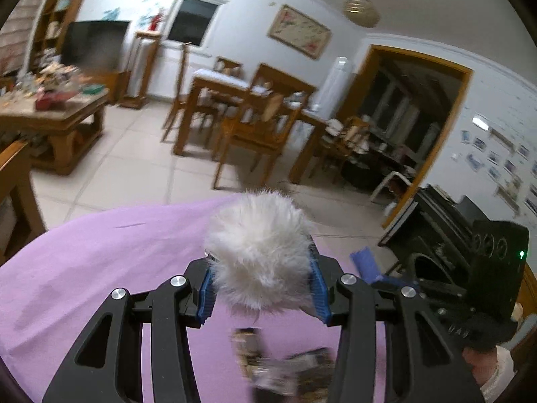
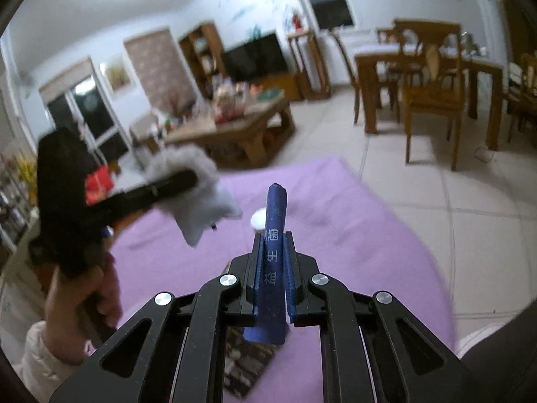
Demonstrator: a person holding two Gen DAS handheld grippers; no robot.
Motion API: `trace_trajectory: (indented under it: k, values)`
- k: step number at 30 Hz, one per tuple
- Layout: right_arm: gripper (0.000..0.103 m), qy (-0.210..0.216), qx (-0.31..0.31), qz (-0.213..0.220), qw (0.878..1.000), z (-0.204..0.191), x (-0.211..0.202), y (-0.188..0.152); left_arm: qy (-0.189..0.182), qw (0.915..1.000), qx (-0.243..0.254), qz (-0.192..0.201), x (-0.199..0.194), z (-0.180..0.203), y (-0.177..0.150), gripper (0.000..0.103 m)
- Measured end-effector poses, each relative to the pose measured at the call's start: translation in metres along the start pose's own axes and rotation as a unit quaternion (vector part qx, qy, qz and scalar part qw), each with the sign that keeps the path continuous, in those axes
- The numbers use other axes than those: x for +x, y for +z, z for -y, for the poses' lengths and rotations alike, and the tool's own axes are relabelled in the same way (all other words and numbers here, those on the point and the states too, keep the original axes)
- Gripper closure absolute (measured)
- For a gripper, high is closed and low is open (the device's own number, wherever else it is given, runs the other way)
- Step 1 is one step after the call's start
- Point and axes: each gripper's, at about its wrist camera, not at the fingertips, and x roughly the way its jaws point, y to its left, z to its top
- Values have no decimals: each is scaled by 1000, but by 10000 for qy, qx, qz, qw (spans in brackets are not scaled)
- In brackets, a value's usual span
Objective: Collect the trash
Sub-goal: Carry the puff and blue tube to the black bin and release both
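Up close, the right gripper (image 2: 272, 262) has its blue pads clamped on a dark blue stick packet (image 2: 273, 252) printed with white characters; the packet stands nearly upright between the jaws, its top toward twelve o'clock and its lower end poking out below the pads. The left gripper (image 1: 261, 285) is partly closed around a white fluffy ball (image 1: 260, 252), the pads pressing into the fur on both sides. Seen from the right wrist, that gripper sits at nine o'clock with a hand (image 2: 77, 299) on its grip. Beneath both lies a purple cloth (image 2: 352, 235), with a dark printed wrapper (image 2: 245, 366) at six o'clock and a small white disc (image 2: 257, 220) just left of the packet's upper part. Farther out, at twelve o'clock, stand a cluttered coffee table (image 2: 235, 127) and wooden dining chairs (image 2: 433, 100) on pale tile.
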Motion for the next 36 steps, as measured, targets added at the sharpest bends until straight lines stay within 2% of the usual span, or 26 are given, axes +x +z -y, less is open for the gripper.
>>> trace_trajectory:
  k: [7,13,20,24,31,36]
  values:
    - [91,-567,303,1118,9917,59,-119,-14,-527,9967,609,18,1,95,-20,57]
    - [91,-1093,575,1736,9770,120,-200,-40,-1066,9887,1052,-121,23,179,-38,57]
    - [91,-1616,971,2048,9605,192,-271,-77,-1666,9726,1548,-483,62,267,-70,57]
    - [91,-1889,1152,2139,9515,226,-298,-98,-1901,9644,1694,-709,86,299,-85,57]
    - [91,-2126,1431,2140,9426,274,-323,-129,-2080,9555,1824,-1024,123,335,-109,57]
    - [91,-2204,1601,2041,9403,295,-318,-142,-2071,9521,1909,-1192,138,342,-120,57]
